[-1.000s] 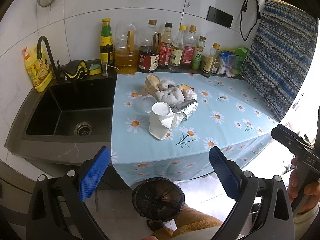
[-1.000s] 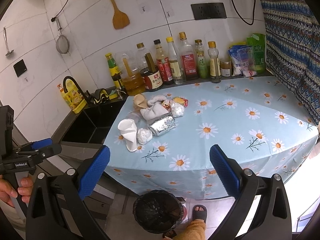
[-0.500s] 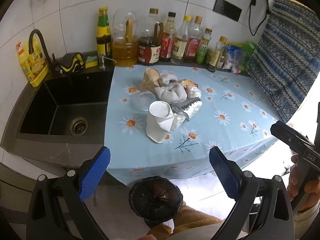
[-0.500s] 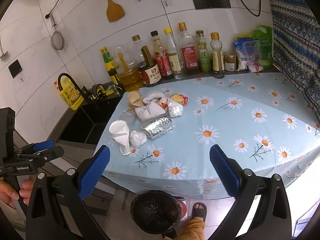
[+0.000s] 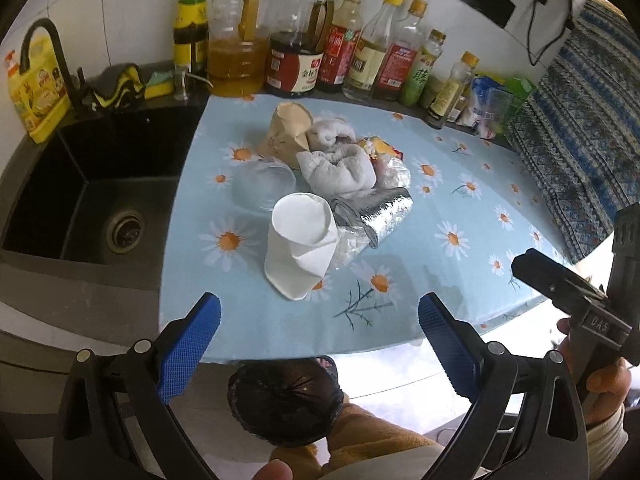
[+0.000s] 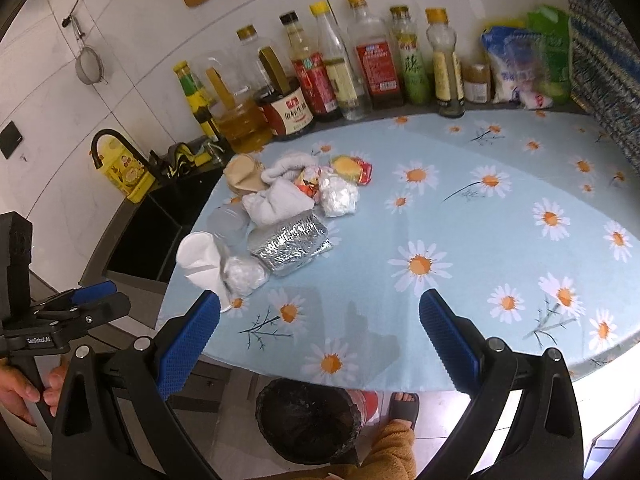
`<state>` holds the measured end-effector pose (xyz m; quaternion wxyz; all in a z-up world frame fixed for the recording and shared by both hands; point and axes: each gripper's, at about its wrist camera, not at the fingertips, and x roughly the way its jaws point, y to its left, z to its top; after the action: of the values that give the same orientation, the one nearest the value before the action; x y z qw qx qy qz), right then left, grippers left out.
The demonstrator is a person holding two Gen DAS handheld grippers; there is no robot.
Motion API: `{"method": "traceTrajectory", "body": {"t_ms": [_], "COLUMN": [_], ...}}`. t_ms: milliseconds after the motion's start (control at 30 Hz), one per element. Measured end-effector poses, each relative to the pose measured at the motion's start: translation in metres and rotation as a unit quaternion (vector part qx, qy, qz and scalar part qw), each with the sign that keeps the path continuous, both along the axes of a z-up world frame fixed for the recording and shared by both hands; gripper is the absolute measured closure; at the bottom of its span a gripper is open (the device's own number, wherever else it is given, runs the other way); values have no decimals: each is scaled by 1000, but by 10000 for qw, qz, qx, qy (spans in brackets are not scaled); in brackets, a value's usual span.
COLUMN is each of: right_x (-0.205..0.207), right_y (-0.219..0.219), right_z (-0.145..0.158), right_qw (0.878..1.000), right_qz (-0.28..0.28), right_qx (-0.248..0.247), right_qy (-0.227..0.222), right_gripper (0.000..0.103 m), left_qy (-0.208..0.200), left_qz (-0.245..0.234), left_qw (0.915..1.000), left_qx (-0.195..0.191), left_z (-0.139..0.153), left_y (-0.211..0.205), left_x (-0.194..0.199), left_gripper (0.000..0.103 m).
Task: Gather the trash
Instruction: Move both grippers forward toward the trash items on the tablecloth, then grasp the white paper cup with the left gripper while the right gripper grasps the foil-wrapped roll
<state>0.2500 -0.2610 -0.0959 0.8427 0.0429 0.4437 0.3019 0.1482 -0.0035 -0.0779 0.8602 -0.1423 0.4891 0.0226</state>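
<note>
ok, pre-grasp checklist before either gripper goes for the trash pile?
1. Left gripper open and empty: ok.
2. Right gripper open and empty: ok.
3. Nearest target clear: crushed white paper cup lies at the pile's near edge, nothing on top of it: ok.
4. Bin ready: black-lined trash bin stands on the floor below the table edge, mouth open: ok.
5. Foil bag free to lift: it touches the clear plastic wad and white cloth; whether it is pinned: cannot tell.
6. Bottles at the back wall stand apart from the pile: ok.
</note>
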Motion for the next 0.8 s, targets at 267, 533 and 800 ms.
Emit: {"method": "traceTrajectory", "body": {"t_ms": [267,533,800], "right_x": [34,57,68], "right_y": [16,31,37], "right_z": [-20,-33,-36], "right_qw": [9994,9978,9968], "right_qz": [277,543,664], "right_qx": [-28,-46,-60], "right_qy": [219,383,432], "right_gripper": [4,4,4], "left_qy": [237,437,570], "left_qz": [240,302,421], "left_qw": [9994,9985,9975], "left_qx": [-46,-93,-21], "left_z": [-29,-53,-66], "left_y": [7,9,14], "left_x": [40,70,87], "left_gripper": [7,7,25]}}
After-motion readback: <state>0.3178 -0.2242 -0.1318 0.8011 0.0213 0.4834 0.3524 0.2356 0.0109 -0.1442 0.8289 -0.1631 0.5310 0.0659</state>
